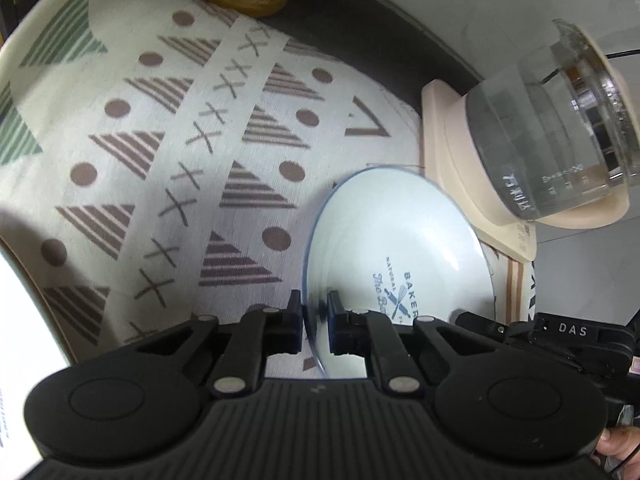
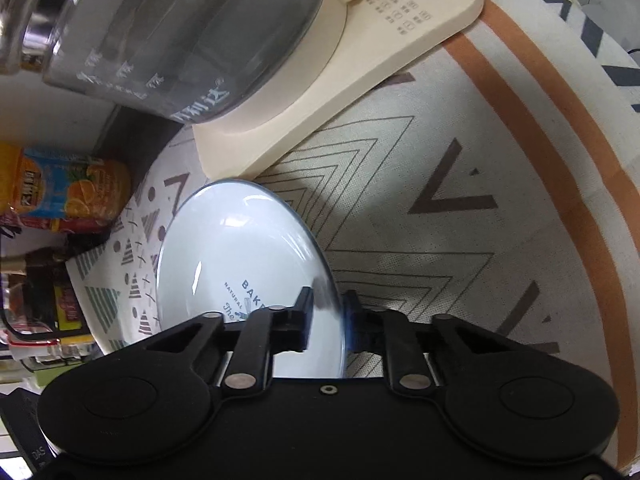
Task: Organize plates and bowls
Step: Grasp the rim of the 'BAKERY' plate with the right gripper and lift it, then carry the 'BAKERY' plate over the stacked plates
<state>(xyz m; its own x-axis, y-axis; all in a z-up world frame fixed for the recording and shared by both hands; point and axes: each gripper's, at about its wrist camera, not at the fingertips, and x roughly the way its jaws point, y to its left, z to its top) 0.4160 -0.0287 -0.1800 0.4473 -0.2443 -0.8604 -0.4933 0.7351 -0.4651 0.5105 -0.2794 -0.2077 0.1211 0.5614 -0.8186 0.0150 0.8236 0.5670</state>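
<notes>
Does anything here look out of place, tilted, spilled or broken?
Nothing looks spilled or broken. The one unusual thing: the white plate is pinched at opposite rims by the left gripper and the right gripper, close to the kettle base.

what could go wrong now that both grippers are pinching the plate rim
Both the left gripper and right gripper clamp only the glossy rim of the white plate, so it may slip or tilt if the hands move unevenly. The glass kettle on its cream base sits right beside the plate; lifting could knock it.
</notes>
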